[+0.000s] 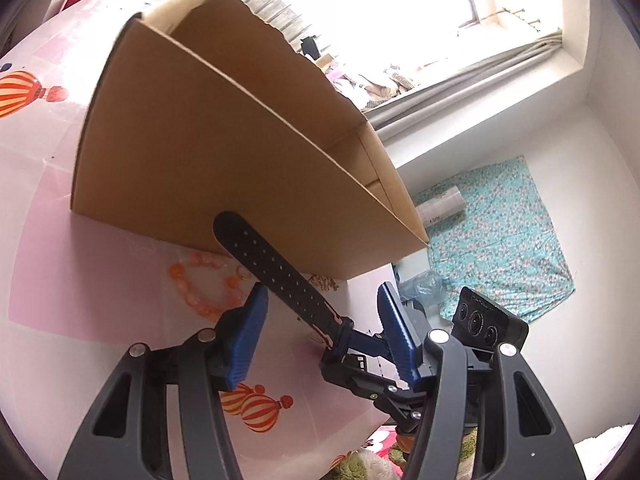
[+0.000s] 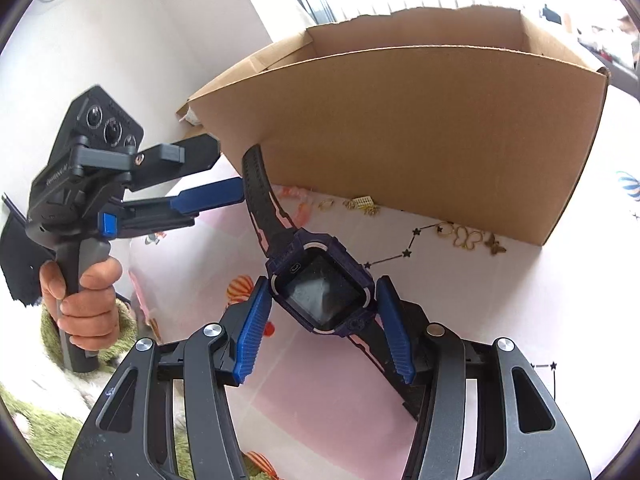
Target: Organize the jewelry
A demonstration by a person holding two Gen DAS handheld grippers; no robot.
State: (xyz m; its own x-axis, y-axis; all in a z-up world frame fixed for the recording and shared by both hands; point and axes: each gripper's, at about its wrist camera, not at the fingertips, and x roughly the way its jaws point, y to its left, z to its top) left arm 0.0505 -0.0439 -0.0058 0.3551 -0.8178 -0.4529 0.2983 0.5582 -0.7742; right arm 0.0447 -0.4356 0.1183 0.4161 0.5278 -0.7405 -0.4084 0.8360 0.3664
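Two grippers: both are working just in front of the near wall of the cardboard box (image 2: 420, 132), close to one another.
Right gripper (image 2: 324, 328): its jaws are standing partly apart and pressing on the two sides of the watch (image 2: 322, 292) case, so the watch is being held off the tabletop (image 2: 320, 400).
Watch: its dark square face is pointing up toward the right wrist camera; one black strap with pink edging is rising toward the box wall, the other is running back under the right finger.
Left gripper (image 1: 324, 320): its jaws are standing about half open with the watch strap (image 1: 276, 276) passing between the blue pads; the pads are not pressing on it.
Hand (image 2: 86, 304): it is wrapping around the left gripper's handle, at the left in the right wrist view.
Cardboard box: it is standing open-topped on the tabletop, filling the far part of both views.
Bead bracelet (image 1: 200, 284): the orange beads are lying on the tabletop just beside the box's near wall, left of the strap.
Gold pieces (image 2: 472, 238): small butterfly and ring shapes are lying along the foot of the box, to the right of the watch.
Tabletop: it is covered with a pink and white cloth printed with striped balloons.
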